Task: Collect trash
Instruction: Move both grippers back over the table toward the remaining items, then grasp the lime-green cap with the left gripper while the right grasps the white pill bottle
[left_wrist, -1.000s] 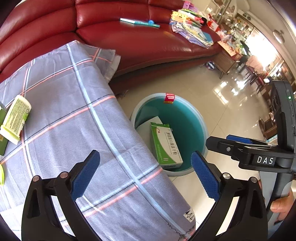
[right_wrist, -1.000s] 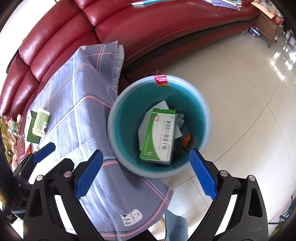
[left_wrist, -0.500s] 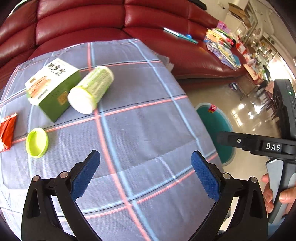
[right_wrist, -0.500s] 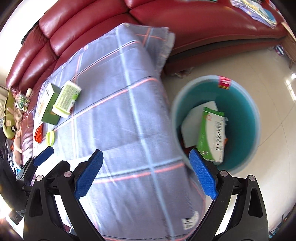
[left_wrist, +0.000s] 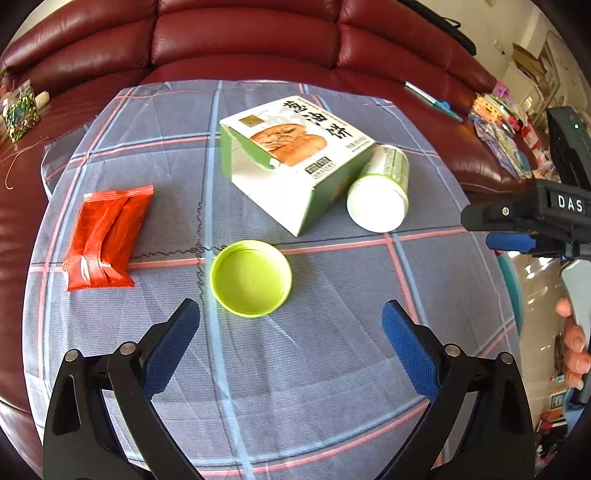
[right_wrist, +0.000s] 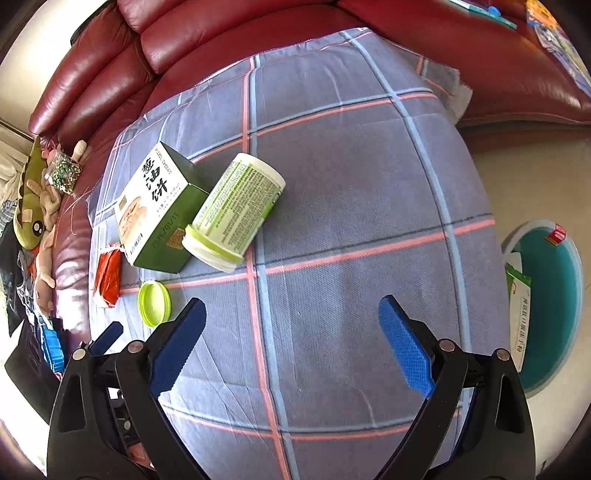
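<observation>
Both claws hang released and empty above a bench covered by a grey plaid cloth (left_wrist: 332, 369).

Left claw (left_wrist: 291, 347): jaws spread wide, nothing between the blue pads. It sits over the near edge of the bench, with the lime-green lid (left_wrist: 251, 282) lying open side up just beyond its left finger.

Right claw (right_wrist: 291, 343): jaws likewise spread, nothing gripped, positioned over bare cloth toward the near right part of the bench. In the left wrist view its body shows at the bench's right edge, with a hand (left_wrist: 574, 349) on the grip.

Items on the bench, 4 in total:
- Lid, near the middle of the near half, apart from the other items.
- Orange-red sachet pack (left_wrist: 107, 236), lying flat toward the left edge.
- Green-and-white carton (left_wrist: 295, 158) with a pastry picture, lying toward the far side; one end flap appears open (interior not legible).
- White canister (right_wrist: 236, 210) with a green printed label, lying on its side, touching the carton's right flank.

Off the bench: a teal bin (right_wrist: 554, 310) stands on the tiled floor beside the right edge. A green-and-white box (right_wrist: 519, 317) leans inside it, and a red label sits on its rim. A dark red leather sofa (left_wrist: 240, 40) runs along the far side of the bench.
</observation>
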